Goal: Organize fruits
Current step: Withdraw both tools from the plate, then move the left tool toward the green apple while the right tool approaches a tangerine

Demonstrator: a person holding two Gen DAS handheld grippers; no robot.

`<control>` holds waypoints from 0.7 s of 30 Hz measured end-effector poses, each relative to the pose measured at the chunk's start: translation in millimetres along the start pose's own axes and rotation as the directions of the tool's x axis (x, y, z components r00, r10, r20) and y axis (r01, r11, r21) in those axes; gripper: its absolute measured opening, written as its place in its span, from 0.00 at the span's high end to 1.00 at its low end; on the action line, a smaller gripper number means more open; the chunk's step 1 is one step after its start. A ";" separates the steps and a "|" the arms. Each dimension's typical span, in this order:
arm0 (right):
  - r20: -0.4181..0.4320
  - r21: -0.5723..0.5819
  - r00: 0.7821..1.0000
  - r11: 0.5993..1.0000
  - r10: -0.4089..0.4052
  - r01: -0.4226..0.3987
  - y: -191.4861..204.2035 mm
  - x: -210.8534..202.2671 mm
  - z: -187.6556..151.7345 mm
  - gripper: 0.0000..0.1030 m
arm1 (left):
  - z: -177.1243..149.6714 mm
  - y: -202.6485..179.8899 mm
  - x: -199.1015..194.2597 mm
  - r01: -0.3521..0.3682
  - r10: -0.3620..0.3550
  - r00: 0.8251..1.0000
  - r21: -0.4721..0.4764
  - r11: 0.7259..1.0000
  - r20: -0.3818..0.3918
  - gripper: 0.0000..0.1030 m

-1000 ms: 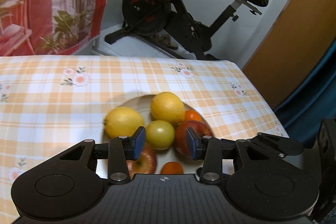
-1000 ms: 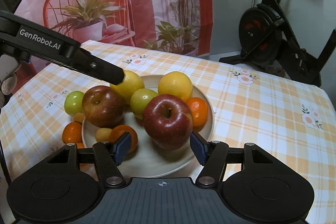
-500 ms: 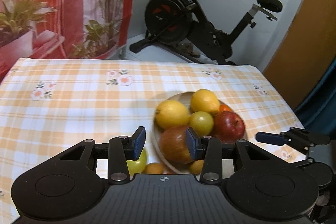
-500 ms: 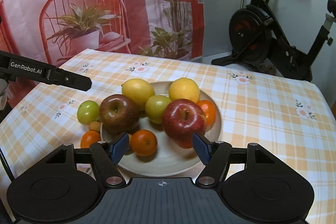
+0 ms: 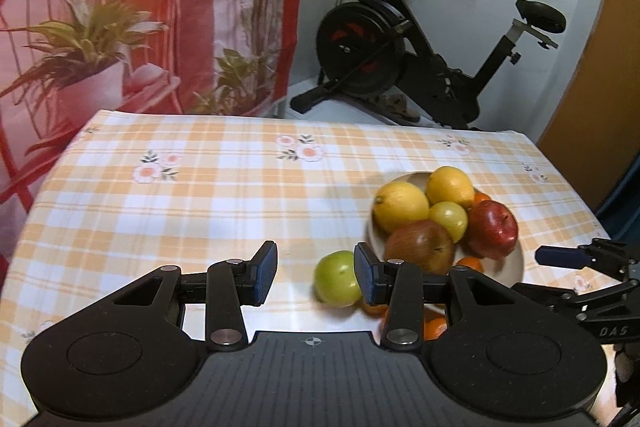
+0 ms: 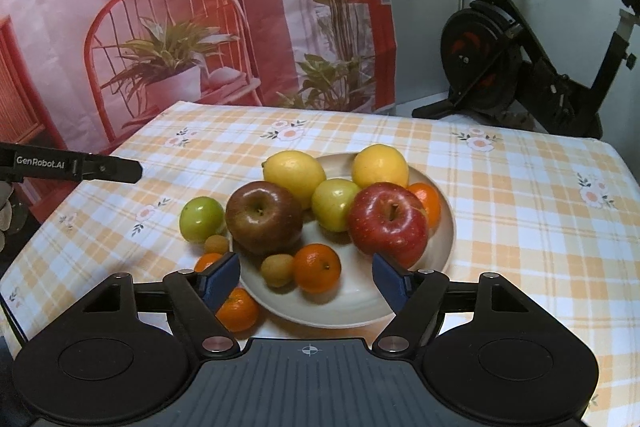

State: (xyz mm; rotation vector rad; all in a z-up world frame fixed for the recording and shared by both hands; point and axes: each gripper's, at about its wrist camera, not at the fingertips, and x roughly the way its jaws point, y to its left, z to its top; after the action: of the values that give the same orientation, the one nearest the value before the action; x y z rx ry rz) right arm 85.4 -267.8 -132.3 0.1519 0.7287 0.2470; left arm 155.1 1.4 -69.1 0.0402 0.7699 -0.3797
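- Two grippers hang over a surface (image 6: 520, 211) under a checked orange-and-white cloth with small flowers; a cream plate (image 6: 440, 247) of fruit sits toward the right of it in the left wrist view.
- On the plate: two lemons (image 6: 296, 175), a pale green fruit (image 6: 334, 203), a dark apple (image 6: 262, 219), a bright red apple (image 6: 386, 221), an orange (image 6: 426, 201) behind it, a mandarin (image 6: 318, 267) and a small brown fruit (image 6: 276, 269) touching each other near the front rim.
- Off the plate, just beside its left rim: a green apple (image 6: 200, 219), a small tan fruit (image 6: 216, 244) and two more mandarins (image 6: 238, 309), one partly hidden behind the right gripper's left finger.
- Behind the surface hangs a red printed backdrop (image 6: 160, 7) of a chair and plants; an exercise bike (image 6: 520, 59) stands to its right.
- Writing: "GenRobot.AI" reads on the left gripper's side in the right wrist view; "DAS" shows on the right gripper's body in the left wrist view.
- Left gripper (image 5: 316, 277) tilts down toward the cloth left of the plate; its jaws stand partly apart with nothing gripped, the green apple showing just inside the right finger, farther off on the cloth.
- Right gripper (image 6: 306, 277) tilts down at the plate's near rim; its jaws are opening and grip nothing, the mandarin and brown fruit lying beyond the gap.
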 end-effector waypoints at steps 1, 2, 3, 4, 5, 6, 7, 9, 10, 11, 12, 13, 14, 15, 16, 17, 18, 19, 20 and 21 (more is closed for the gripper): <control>0.000 0.001 1.000 1.000 0.000 0.000 0.7 0.0 -0.3 0.32 | -0.9 1.3 -1.7 -0.005 0.005 1.000 -0.001 1.000 0.003 0.57; 0.001 0.002 1.000 1.000 0.001 -0.001 0.8 -0.1 -0.4 0.32 | -1.8 2.3 -3.1 -0.010 0.010 1.000 -0.002 1.000 0.006 0.57; 0.001 0.004 1.000 1.000 0.003 -0.003 1.9 -0.2 -1.0 0.32 | -3.1 3.4 -4.9 -0.014 0.014 1.000 -0.002 1.000 0.009 0.57; 0.002 0.005 1.000 1.000 0.004 -0.004 3.2 0.0 -1.6 0.32 | -4.2 4.1 -6.2 -0.016 0.016 1.000 -0.002 1.000 0.013 0.57; 0.000 0.006 1.000 1.000 0.005 -0.005 4.5 0.5 -2.3 0.32 | -5.5 4.4 -7.4 -0.018 0.018 1.000 -0.001 1.000 0.016 0.57; -0.003 0.006 1.000 1.000 0.005 -0.005 5.7 1.2 -3.3 0.32 | -6.8 4.8 -8.0 -0.019 0.019 1.000 0.000 1.000 0.017 0.57; -0.006 0.005 1.000 1.000 0.005 -0.005 7.1 2.0 -4.0 0.32 | -7.8 4.9 -8.0 -0.019 0.019 1.000 0.001 1.000 0.018 0.57; -0.012 0.002 1.000 1.000 0.005 -0.005 9.7 3.5 -5.8 0.32 | -10.1 5.3 -7.5 -0.017 0.017 1.000 0.001 1.000 0.017 0.57; -0.015 0.004 1.000 1.000 0.008 -0.008 10.5 4.1 -6.4 0.32 | -11.3 5.1 -7.2 -0.016 0.016 1.000 0.003 1.000 0.015 0.57; -0.017 0.007 1.000 1.000 0.011 -0.011 11.0 4.5 -7.1 0.32 | -12.4 5.2 -6.5 -0.016 0.016 1.000 0.004 1.000 0.014 0.57; -0.018 0.010 1.000 1.000 0.011 -0.011 10.8 5.0 -7.8 0.32 | -13.6 5.4 -6.4 -0.015 0.015 1.000 0.005 1.000 0.012 0.57; -0.019 0.012 1.000 1.000 0.010 -0.010 10.8 5.3 -8.5 0.32 | -14.7 5.9 -6.2 -0.014 0.014 1.000 0.004 1.000 0.011 0.57; -0.020 0.016 1.000 1.000 0.010 -0.010 9.9 5.8 -9.0 0.32 | -15.7 6.2 -5.9 -0.012 0.012 1.000 0.002 1.000 0.010 0.57; -0.021 0.020 1.000 1.000 0.010 -0.009 9.4 6.2 -9.7 0.32 | -16.5 7.0 -5.9 -0.011 0.011 1.000 -0.001 1.000 0.008 0.57; -0.023 0.027 1.000 1.000 0.011 -0.010 8.5 6.7 -10.4 0.32 | -17.2 7.5 -5.4 -0.010 0.010 1.000 -0.003 1.000 0.007 0.57; -0.026 0.033 1.000 0.999 0.014 -0.013 7.6 7.3 -11.0 0.32 | -17.6 8.2 -5.2 -0.010 0.010 1.000 -0.004 1.000 0.006 0.57; -0.028 0.042 0.999 0.999 0.019 -0.017 6.8 7.7 -11.7 0.32 | -18.0 9.0 -5.3 -0.010 0.010 1.000 -0.006 1.000 0.006 0.57; -0.029 0.048 0.999 0.999 0.022 -0.021 6.2 8.0 -12.3 0.32 | -18.1 9.5 -5.4 -0.010 0.010 1.000 -0.008 1.000 0.006 0.57; -0.031 0.052 0.999 0.998 0.024 -0.022 5.6 8.4 -12.6 0.32 | -18.3 10.0 -5.4 -0.009 0.010 1.000 -0.010 1.000 0.007 0.57; -0.034 0.056 0.999 0.998 0.024 -0.023 5.0 9.0 -13.1 0.32 | -18.6 10.1 -5.3 -0.010 0.010 1.000 -0.011 1.000 0.006 0.57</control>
State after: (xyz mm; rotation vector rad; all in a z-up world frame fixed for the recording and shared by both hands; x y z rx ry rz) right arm 82.1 -259.8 -146.6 0.2097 0.7687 0.2524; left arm 142.7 15.7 -79.9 0.0328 0.7653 -0.3657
